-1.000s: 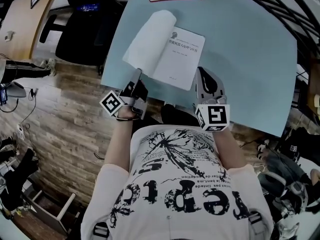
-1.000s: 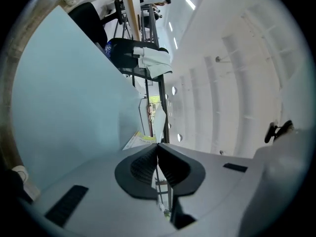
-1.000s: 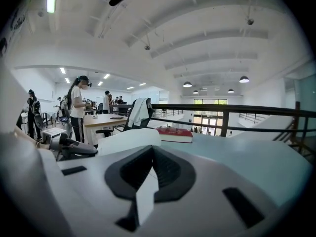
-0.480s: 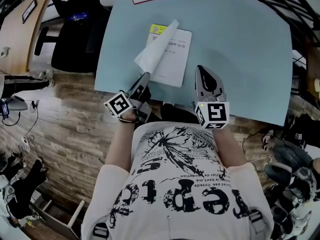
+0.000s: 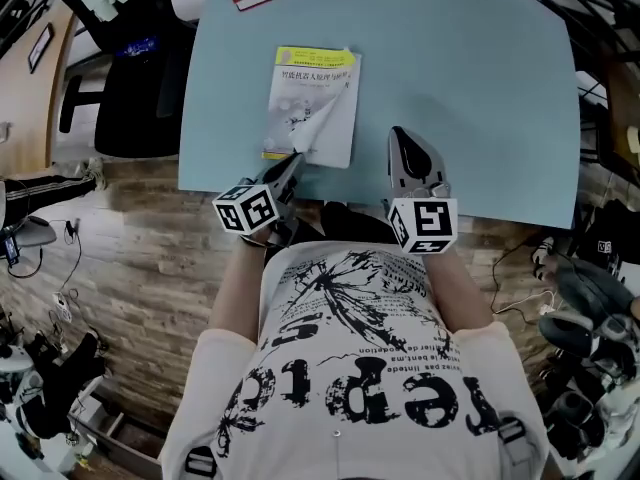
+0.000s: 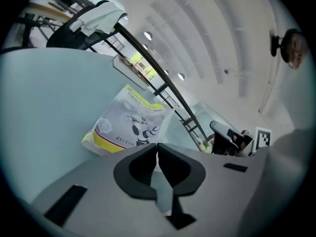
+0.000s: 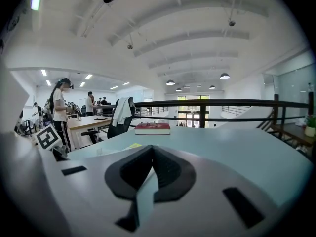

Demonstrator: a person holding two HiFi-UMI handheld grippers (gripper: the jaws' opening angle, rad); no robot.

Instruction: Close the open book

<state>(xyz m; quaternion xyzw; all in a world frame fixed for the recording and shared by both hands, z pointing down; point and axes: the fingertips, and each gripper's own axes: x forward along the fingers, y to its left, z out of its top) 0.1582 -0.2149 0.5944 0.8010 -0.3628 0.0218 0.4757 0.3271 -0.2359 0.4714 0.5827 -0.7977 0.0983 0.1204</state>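
Book (image 5: 310, 103) is lying flat on the blue surface (image 5: 480, 88) just ahead of the left claw (image 5: 295, 157), front side up. So it's basically shut, except the near corner of the cover (image 5: 325, 123) curls up off the pages toward that claw's tip. The left claw is pinched tight and, as far as I can tell, has that thin corner between its pads. The right claw (image 5: 399, 135) sits with the book ahead and off to its left, jaws together and nothing in them.

My read: it's a slim paperback, light and floppy, with a cover that would crease if yanked. It'd probably skate on that smooth top too. I'd grip only the very edge of the cover, lay it down gently, then press it flat.
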